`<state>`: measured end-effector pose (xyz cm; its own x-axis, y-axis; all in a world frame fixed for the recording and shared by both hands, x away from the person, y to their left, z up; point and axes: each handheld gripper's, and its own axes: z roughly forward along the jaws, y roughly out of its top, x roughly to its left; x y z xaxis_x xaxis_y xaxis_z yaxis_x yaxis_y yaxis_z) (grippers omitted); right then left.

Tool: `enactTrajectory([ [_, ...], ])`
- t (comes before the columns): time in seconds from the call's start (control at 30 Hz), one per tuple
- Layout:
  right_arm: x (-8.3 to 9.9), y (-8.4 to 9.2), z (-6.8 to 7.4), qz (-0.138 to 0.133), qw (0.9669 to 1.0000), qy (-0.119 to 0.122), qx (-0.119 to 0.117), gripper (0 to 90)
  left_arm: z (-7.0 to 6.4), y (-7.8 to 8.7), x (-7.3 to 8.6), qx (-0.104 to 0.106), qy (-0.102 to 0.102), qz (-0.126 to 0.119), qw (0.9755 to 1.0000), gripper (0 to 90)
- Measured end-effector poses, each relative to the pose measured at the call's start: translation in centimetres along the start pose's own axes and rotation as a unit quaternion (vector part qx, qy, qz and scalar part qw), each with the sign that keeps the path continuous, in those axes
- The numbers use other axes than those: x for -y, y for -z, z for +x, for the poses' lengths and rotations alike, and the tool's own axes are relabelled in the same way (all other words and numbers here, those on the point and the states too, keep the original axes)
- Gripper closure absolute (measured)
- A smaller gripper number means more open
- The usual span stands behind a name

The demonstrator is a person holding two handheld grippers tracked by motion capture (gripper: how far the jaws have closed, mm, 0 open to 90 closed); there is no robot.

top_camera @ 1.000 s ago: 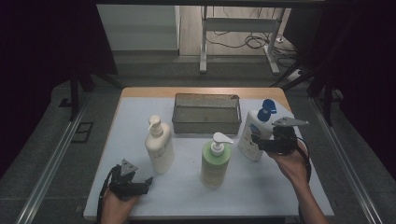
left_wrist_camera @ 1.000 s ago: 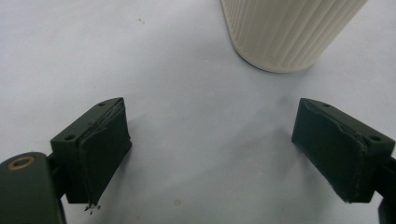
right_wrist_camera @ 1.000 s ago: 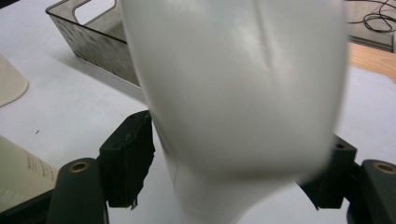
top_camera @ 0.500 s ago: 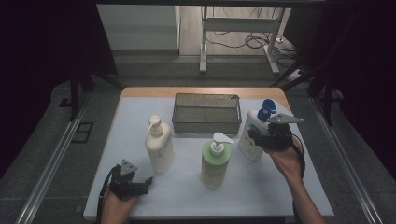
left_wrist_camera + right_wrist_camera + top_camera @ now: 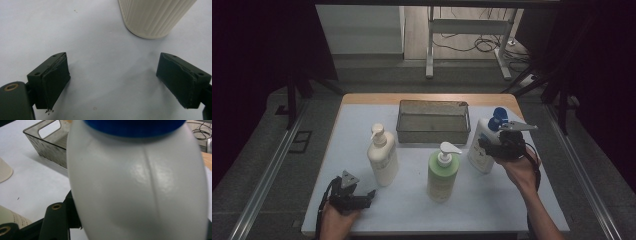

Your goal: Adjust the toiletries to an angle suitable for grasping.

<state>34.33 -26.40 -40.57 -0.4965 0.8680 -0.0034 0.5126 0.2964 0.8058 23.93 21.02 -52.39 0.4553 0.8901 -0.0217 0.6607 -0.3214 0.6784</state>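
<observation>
Right tongs (image 5: 484,146) around white bottle (image 5: 481,150)

Glossy smooth white plastic bottle (image 5: 140,185), ribbed matt cream bottle (image 5: 155,15), smooth white tabletop (image 5: 95,50).

1. No text, brand or number can be read on any bottle.
2. The label (image 5: 11,220) at the lower left of the right gripper view carries small print, too blurred to read.
</observation>
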Motion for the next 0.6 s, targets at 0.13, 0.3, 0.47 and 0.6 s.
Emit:
enactTrajectory([
  [0.13, -0.2, 0.3, 0.5, 0.004, 1.0000, 0.007, -0.004, 39.7, 0.0, 0.0, 0.0, 0.000, 0.000, 0.000, 1.0000, 10.7],
  [0.3, -1.0, 1.0, 1.1, 0.001, 0.9997, 0.012, -0.020, 39.8, 0.0, 0.0, 0.0, 0.000, 0.000, 0.000, 1.0000, 10.8],
  [0.47, -2.0, 1.8, 1.5, -0.006, 0.9994, 0.019, -0.027, 39.9, 0.0, 0.0, 0.0, 0.000, 0.000, 0.000, 1.0000, 10.8],
  [0.6, -2.9, 2.3, 1.9, -0.007, 0.9991, 0.027, -0.032, 40.1, 0.0, 0.0, 0.0, 0.000, 0.000, 0.000, 1.0000, 10.8],
])
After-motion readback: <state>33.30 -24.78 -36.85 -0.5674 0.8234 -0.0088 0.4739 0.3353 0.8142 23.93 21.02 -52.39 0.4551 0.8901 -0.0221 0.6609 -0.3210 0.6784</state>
